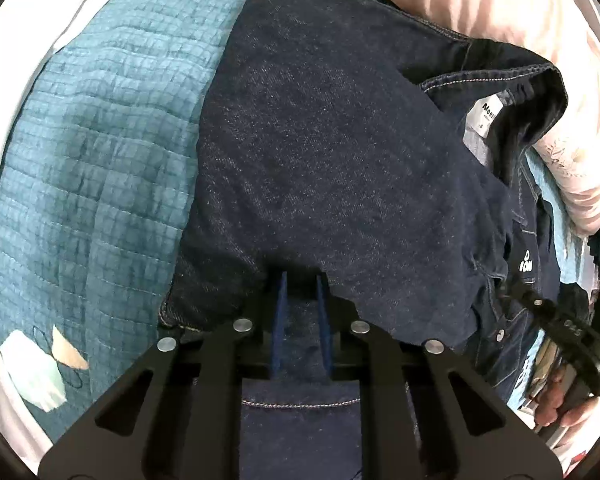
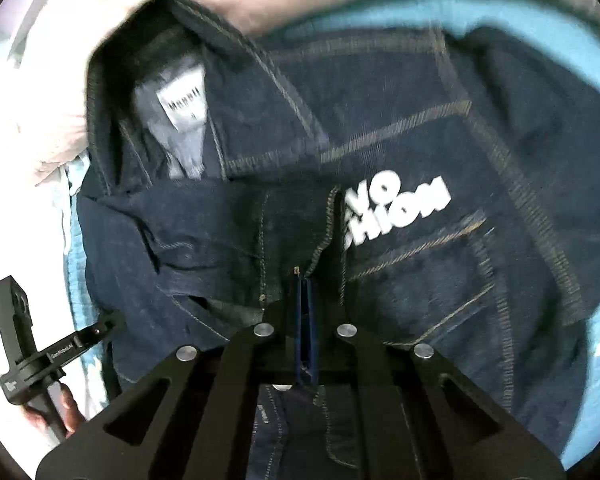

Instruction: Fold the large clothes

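both cameras sit on the grippers and look steeply down, very close to the dark denim jacket (image 1: 340, 140) on the bed (image 1: 100, 160). both views share the collar's white label (image 2: 185, 106), and each sees the other gripper.

Teal quilted bedspread (image 1: 100, 168) over bed; pink pillow (image 1: 512, 8) at head; white sheet (image 1: 96, 4) alongside.
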Demonstrator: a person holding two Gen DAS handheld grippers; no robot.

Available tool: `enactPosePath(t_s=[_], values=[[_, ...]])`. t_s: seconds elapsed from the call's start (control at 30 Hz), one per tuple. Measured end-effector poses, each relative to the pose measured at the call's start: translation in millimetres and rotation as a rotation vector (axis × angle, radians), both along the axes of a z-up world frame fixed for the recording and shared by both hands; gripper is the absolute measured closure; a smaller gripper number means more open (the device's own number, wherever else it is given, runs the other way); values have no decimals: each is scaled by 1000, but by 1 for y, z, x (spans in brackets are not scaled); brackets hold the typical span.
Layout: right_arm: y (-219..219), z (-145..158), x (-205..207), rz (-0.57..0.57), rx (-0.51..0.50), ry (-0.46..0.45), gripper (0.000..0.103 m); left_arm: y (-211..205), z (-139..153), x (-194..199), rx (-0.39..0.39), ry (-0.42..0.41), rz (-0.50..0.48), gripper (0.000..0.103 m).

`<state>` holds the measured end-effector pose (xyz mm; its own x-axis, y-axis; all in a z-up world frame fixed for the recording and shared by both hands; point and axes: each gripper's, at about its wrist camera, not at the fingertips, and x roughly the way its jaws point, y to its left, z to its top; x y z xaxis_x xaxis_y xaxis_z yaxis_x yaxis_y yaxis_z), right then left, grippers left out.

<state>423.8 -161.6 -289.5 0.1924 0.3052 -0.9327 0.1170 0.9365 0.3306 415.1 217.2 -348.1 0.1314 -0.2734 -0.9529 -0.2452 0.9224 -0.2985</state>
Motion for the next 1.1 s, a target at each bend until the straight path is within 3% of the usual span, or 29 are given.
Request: enactPosePath(t_s=[0.13, 0.23, 0.47, 0.6, 0.7, 0.8, 0.97, 1.07, 1.1], values=[[-10, 39, 7, 3, 7, -97, 101, -6, 2, 2, 14, -4, 8, 88], [-13, 46, 18, 3, 31, -75, 100, -9, 2, 1, 12, -7, 24, 88], [-13, 6, 15, 21, -84, -11, 101, -2, -5, -4, -18, -12, 39, 88], [-7, -27, 16, 32, -104, 83, 100, 4, -8, -8, -26, -22, 36, 88], [-2, -25, 18, 55, -133, 91, 98, 8, -9, -9, -33, -17, 36, 88], [1, -15, 17, 63, -150, 102, 89, 7, -6, -6, -18, -7, 25, 88], [2, 24, 2, 10, -155, -33, 79, 3, 12, -6, -8, -3, -10, 88], [18, 51, -8, 33, -78, -132, 83, 0, 37, -6, 4, -55, -46, 88], [25, 54, -8, 58, -47, -140, 89, -3, 47, -5, 7, -84, -64, 90]])
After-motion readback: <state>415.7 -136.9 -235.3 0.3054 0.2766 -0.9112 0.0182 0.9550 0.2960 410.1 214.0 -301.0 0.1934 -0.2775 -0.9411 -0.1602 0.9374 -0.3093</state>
